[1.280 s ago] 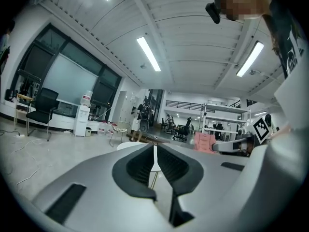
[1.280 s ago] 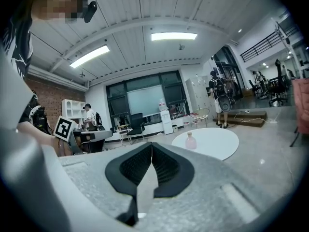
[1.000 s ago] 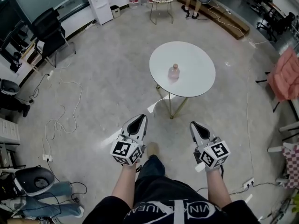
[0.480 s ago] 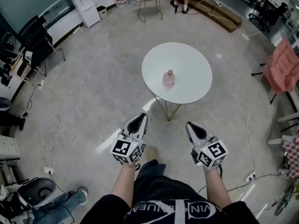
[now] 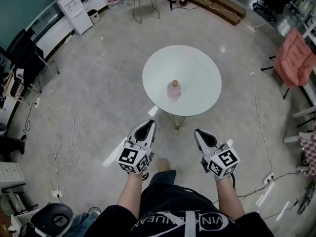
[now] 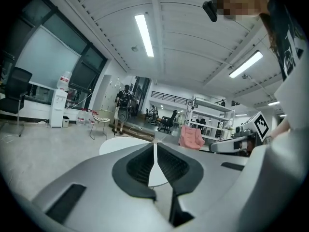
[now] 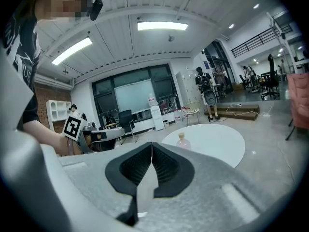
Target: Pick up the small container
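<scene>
Pink container (image 5: 173,89) stood upright on round white desk (image 5: 200,65), left hand-held gripper (image 5: 145,128) and right hand-held gripper (image 5: 203,135) both closed, empty, short of the desk

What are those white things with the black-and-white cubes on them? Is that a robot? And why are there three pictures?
It is not a robot. A person holds a pair of tongs in each hand: the left tongs and the right tongs. The cubes with black squares are part of the tongs. One picture comes from a camera on the person's head, looking steeply down. The other two come from small cameras that ride on each pair of tongs and look along its jaws. Ahead stands a round white table. On it stands just one thing, a small pink bottle with a cap. Both pairs of tongs are shut and hold nothing, and they are not at the table yet.
</scene>
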Available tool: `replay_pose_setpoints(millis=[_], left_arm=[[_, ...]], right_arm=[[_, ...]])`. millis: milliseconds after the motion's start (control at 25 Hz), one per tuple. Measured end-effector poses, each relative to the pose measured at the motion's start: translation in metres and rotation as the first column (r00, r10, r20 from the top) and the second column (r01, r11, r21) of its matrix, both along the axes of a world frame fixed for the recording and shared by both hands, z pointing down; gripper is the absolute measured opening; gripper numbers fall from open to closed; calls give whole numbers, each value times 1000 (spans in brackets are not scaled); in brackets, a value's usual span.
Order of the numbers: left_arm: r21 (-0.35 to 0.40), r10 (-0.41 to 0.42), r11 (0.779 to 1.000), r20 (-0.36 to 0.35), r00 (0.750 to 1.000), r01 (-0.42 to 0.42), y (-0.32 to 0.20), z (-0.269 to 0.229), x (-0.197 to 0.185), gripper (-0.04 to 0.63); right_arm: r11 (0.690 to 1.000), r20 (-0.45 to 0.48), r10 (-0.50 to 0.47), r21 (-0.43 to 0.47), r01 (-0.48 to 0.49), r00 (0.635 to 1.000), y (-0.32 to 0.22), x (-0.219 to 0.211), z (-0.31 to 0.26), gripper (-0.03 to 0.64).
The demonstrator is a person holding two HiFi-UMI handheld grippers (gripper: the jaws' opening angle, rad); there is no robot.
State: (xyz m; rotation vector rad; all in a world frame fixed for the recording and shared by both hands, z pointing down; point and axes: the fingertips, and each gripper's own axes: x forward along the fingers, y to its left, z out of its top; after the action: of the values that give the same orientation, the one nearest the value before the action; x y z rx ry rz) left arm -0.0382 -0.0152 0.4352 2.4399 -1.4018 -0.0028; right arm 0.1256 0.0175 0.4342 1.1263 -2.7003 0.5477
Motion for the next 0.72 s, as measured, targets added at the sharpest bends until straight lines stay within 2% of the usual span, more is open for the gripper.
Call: replay_pose_setpoints(millis=[360,720], left_arm=[[-5,79,997,-14,997,-79,-45,18,1,25],[-4,129,992,-30,991,-129,-67,44,5,25]], right_arm=[[998,24,64,-10,-64,998,-47,-9,13,6],[999,16,52,1,-52,999,-87,-22,28,6]])
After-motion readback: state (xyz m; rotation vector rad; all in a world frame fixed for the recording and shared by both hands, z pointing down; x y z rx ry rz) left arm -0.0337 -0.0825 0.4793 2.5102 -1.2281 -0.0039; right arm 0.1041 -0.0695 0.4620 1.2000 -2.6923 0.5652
